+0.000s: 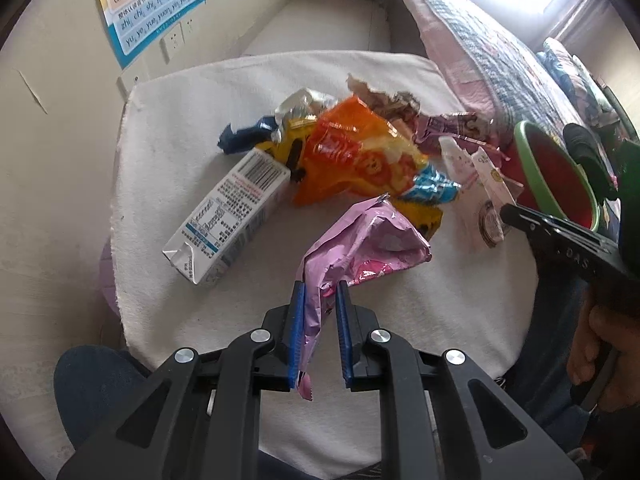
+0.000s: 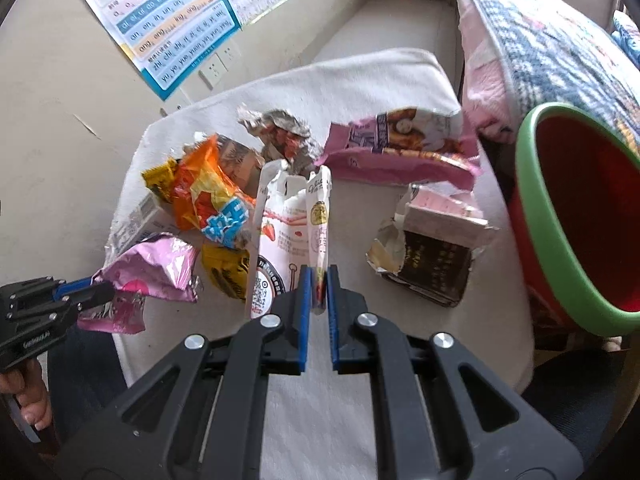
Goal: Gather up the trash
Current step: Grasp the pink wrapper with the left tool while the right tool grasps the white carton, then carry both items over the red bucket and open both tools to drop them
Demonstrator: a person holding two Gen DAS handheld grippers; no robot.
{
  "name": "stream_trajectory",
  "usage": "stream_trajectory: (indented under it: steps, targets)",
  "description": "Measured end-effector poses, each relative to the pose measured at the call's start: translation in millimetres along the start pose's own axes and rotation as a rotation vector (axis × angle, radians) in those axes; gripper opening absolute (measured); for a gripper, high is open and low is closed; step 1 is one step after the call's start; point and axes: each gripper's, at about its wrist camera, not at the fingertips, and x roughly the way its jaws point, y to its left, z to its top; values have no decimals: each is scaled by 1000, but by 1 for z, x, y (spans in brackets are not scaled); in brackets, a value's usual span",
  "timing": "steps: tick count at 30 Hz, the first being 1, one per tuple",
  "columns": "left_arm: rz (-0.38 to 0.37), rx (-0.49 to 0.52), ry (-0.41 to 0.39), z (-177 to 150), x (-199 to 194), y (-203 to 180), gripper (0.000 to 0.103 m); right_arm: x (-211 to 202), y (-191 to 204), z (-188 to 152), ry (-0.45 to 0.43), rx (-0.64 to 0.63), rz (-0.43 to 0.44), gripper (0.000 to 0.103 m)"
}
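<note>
Trash lies on a white towel-covered table [image 1: 168,128]. My left gripper [image 1: 320,292] is shut on a crumpled pink foil wrapper [image 1: 360,240], also in the right wrist view [image 2: 156,268]. My right gripper [image 2: 318,276] is shut on the edge of a white strawberry-print pouch [image 2: 292,224], held upright; the pouch shows in the left wrist view [image 1: 488,184]. An orange snack bag [image 1: 352,152], a white milk carton [image 1: 228,216] and a red bin with a green rim [image 2: 560,216] are nearby.
A torn black-and-pink box [image 2: 432,256], a long pink wrapper [image 2: 400,144], crumpled silver foil [image 2: 280,132] and yellow wrappers [image 2: 228,272] lie on the table. A quilted bed [image 2: 540,52] stands at right, a wall with posters [image 2: 168,20] at left.
</note>
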Motion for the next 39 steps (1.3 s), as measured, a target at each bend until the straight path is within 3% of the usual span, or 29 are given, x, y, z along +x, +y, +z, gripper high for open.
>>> stream_trajectory:
  steps: [8,19,28,39]
  targets:
    - [-49,10,-74,13,-29,-20,13,-36,4,3,-73,-57,-20,8]
    - [-69,33,-134,35,-45,-48,13,-63,-21,5,-125,-22,-39,8]
    - [-95,81,-152,55,-43,-86,13,-91,-56,6,-181,26,-91,8]
    - [-140,192,-166,86,-40,-164,13,-125,-117,9,-247,100,-170,8]
